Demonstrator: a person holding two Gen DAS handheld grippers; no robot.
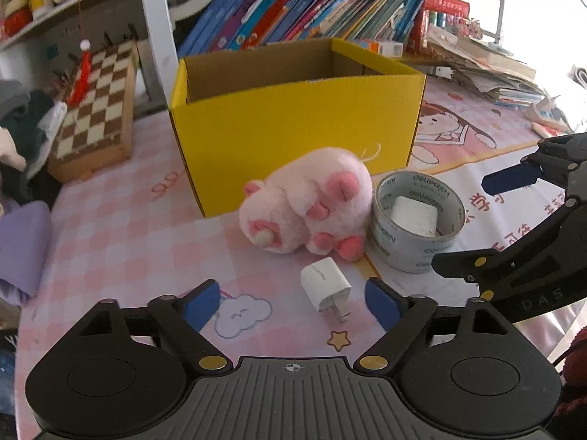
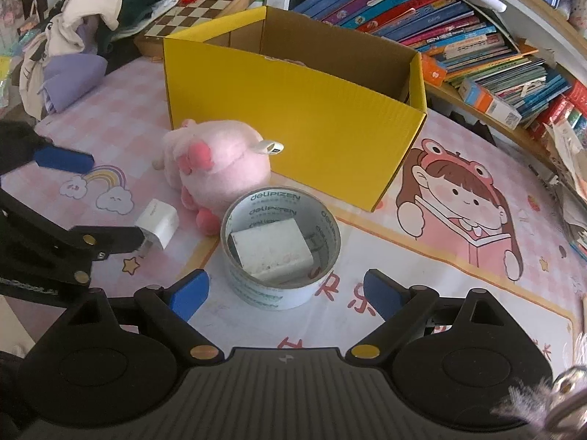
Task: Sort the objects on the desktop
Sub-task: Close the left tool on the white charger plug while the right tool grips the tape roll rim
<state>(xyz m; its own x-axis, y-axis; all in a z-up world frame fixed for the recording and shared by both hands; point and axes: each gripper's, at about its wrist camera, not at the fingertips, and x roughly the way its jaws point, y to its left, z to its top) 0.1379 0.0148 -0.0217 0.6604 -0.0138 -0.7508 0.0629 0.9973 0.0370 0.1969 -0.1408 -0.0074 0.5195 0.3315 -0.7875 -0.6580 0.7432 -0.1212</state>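
We saw both grippers with jaws apart, nothing between the pads. The left gripper hung over the white charger plug on the pink desk mat; the right gripper faced the tape roll, a white block lying inside it. The pink plush lay touching the roll, just before the yellow box.

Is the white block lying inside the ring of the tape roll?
Yes, the white block lies on the table inside the tape roll, ringed by its wall on all sides.
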